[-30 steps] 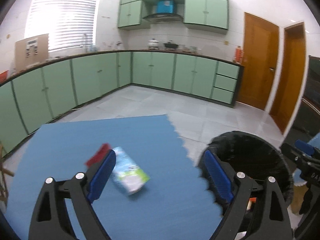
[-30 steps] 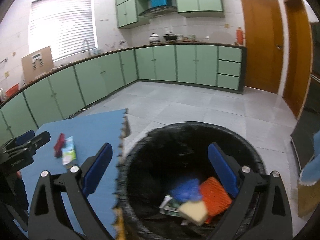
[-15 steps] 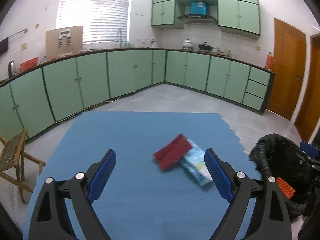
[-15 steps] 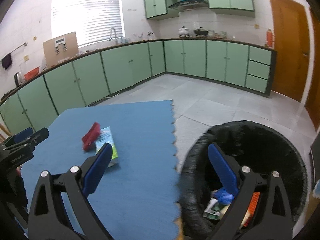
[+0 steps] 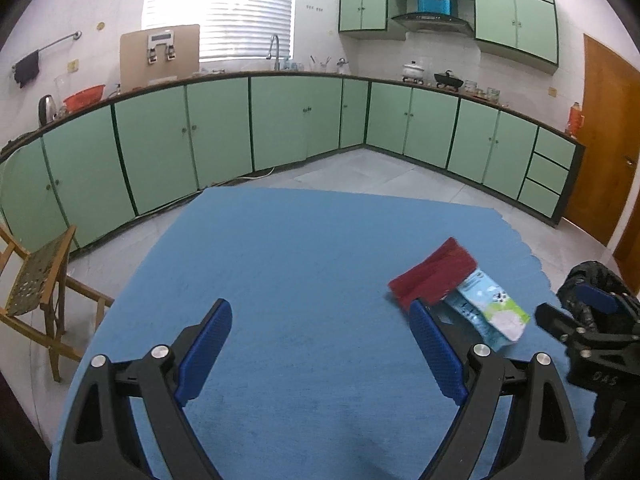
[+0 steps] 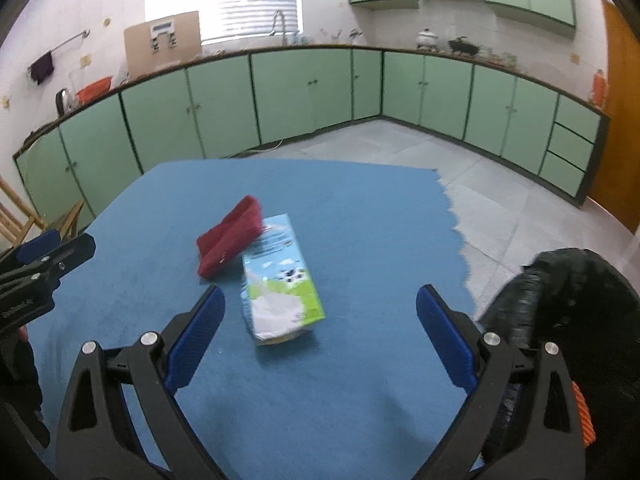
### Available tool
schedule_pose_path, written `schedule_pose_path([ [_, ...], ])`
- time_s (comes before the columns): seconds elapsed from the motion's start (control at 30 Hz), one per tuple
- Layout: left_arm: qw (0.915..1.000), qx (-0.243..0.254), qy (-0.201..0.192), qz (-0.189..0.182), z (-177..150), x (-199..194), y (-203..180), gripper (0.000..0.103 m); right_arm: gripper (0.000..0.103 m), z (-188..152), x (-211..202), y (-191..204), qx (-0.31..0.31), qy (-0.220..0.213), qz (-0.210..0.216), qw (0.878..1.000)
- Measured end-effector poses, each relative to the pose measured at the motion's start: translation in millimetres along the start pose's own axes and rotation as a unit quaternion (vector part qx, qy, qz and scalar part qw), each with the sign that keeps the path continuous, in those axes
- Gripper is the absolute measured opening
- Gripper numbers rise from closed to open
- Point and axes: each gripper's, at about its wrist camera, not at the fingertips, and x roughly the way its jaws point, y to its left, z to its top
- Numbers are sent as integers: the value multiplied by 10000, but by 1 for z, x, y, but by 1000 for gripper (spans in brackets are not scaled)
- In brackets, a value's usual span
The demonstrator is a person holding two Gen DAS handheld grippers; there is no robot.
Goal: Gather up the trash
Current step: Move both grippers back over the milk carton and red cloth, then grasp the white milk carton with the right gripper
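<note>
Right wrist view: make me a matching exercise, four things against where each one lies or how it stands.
Things:
1. milk carton
2. red packet
3. black bin
4. right gripper

Places or states:
A. beside the blue mat, to its right
B. open, empty
C. flat on the mat, between the two blue fingers
D. on the mat, against the carton's far left side

Pairs: 1-C, 2-D, 3-A, 4-B
</note>
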Motion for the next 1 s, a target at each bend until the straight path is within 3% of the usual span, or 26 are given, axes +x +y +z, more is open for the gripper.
schedule_pose_path([
  [0.27, 9999, -41, 147, 1, -4, 18, 3, 88, 93, 5, 36, 17, -206, 358, 66, 9991],
  [0.37, 9998, -49, 188, -16, -4, 23, 2, 88, 78, 6, 48, 21, -277, 528, 109, 9982],
  [0.47, 9997, -72, 222, -36, -4, 28, 1, 88, 76, 4, 55, 22, -256, 620, 169, 9976],
  [0.6, 9997, -74, 247, -49, -3, 32, -2, 88, 59, 4, 59, 25, -281, 728, 344, 9964],
  [0.7, 9996, -72, 271, -70, -3, 36, -5, 88, 57, 5, 59, 26, -292, 731, 390, 9961],
  [0.73, 9996, -66, 278, -78, -3, 37, -5, 88, 47, 5, 57, 26, -289, 704, 418, 9962],
  [1.0, 9991, 50, 332, -248, 1, 46, -20, 88, 43, 9, 47, 6, -11, 523, -21, 9986],
])
